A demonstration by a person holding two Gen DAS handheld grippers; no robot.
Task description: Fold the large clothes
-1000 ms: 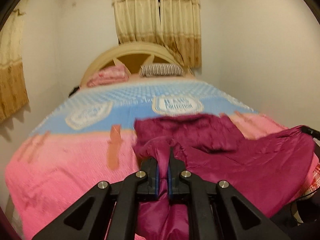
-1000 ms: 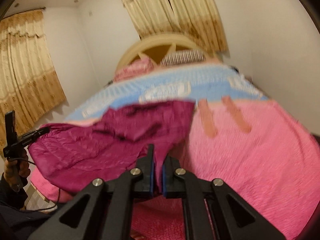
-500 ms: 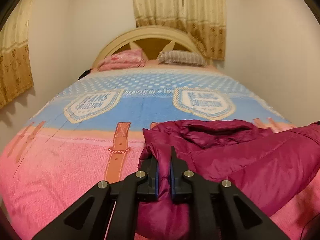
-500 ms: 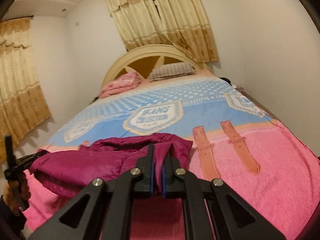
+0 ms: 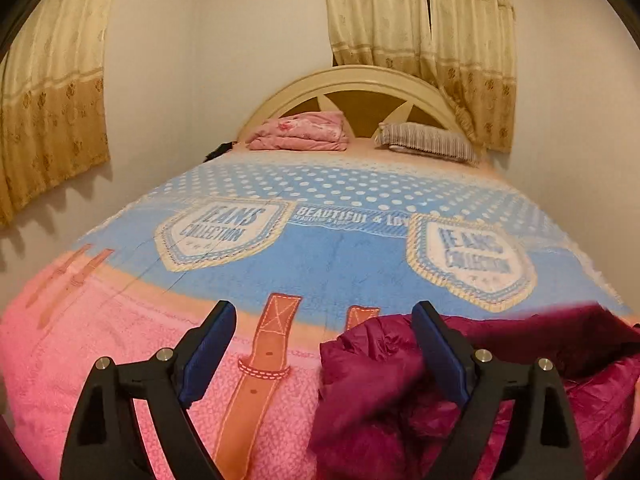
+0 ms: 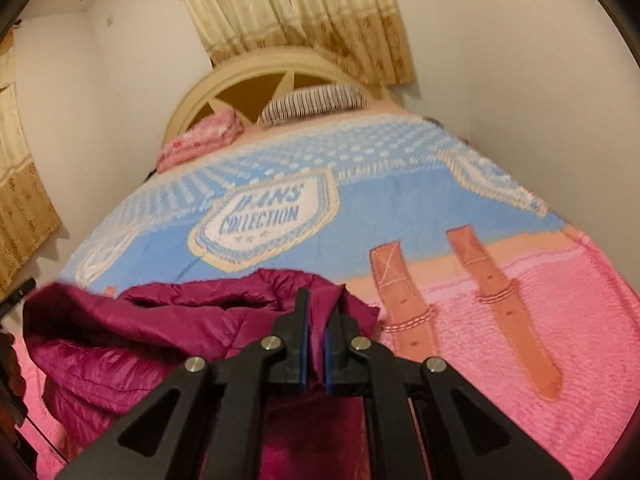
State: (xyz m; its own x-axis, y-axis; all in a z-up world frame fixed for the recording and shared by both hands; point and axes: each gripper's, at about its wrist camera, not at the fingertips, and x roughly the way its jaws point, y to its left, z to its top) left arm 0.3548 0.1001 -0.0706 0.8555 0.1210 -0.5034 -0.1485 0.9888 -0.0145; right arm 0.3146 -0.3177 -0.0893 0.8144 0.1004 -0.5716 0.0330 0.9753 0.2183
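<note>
A large magenta puffer jacket (image 5: 380, 392) lies bunched on the pink near end of the bed. In the left wrist view it is at the lower right, and my left gripper (image 5: 324, 320) stands wide open and empty just left of it, its right finger against the fabric. In the right wrist view the jacket (image 6: 132, 344) spreads to the lower left. My right gripper (image 6: 317, 312) is shut on a fold of the jacket's edge.
The bed carries a pink and blue blanket (image 5: 312, 248) with badge and strap prints. A folded pink blanket (image 5: 300, 132) and a striped pillow (image 5: 428, 140) lie by the cream headboard (image 5: 360, 80). Walls and curtains stand close on both sides.
My left gripper has opened and let go of the jacket, which now lies on the bed. My right gripper has stayed shut on the jacket and has lowered it toward the bed.
</note>
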